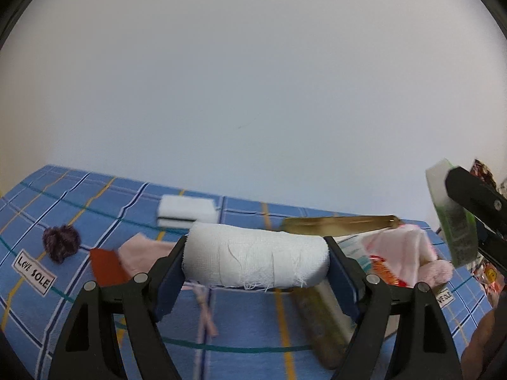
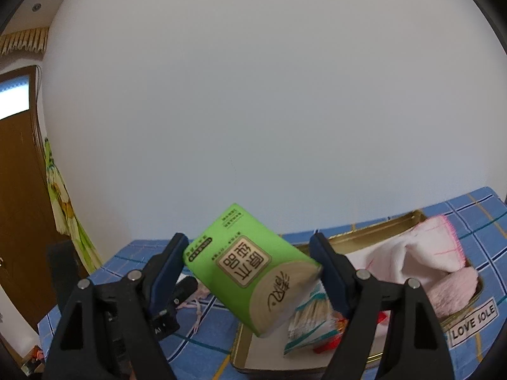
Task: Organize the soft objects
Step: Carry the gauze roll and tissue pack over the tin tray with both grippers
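Observation:
My left gripper is shut on a white gauze roll, pads pressing on its two ends, and holds it crosswise above the blue plaid sheet. My right gripper is shut on a green tissue pack that hangs tilted over a gold tray. In the left wrist view the right gripper and tissue pack show at the right edge. A pink and white towel lies in the tray, beside a cotton swab packet.
On the sheet to the left lie a purple scrunchie, a white folded pad, a pink cloth, an orange-red piece and a pink string. A plain wall stands behind. A brown door is far left.

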Available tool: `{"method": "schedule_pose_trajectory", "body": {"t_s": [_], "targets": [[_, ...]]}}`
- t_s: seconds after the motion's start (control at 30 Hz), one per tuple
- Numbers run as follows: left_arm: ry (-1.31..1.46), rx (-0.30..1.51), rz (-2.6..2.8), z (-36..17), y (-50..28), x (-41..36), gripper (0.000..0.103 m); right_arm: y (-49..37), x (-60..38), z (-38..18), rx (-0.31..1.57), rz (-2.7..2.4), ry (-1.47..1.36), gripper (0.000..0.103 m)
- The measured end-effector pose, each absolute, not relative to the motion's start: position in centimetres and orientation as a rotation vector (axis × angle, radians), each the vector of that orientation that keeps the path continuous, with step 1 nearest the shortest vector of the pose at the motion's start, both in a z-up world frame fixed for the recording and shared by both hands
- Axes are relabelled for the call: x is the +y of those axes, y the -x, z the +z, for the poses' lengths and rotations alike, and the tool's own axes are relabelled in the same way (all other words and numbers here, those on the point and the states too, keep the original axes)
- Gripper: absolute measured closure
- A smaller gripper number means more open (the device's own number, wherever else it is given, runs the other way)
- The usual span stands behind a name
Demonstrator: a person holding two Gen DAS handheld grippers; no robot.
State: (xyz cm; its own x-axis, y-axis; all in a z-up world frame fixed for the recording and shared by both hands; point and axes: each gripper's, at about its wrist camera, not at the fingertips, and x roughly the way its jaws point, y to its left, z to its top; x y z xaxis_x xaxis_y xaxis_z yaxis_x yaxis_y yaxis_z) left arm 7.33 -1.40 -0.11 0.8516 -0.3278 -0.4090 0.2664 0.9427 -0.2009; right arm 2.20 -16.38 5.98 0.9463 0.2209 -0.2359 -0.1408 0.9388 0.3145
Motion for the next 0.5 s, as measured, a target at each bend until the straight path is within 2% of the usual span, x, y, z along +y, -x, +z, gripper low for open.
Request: {"method": "schedule_pose_trajectory", "body": {"t_s": [0.5], "targets": [[0.073, 0.432, -0.409, 0.9, -6.3, -8.9, 0.021, -1.1, -22.5, 5.7, 0.263, 0.063, -0.323, 0.023]]}}
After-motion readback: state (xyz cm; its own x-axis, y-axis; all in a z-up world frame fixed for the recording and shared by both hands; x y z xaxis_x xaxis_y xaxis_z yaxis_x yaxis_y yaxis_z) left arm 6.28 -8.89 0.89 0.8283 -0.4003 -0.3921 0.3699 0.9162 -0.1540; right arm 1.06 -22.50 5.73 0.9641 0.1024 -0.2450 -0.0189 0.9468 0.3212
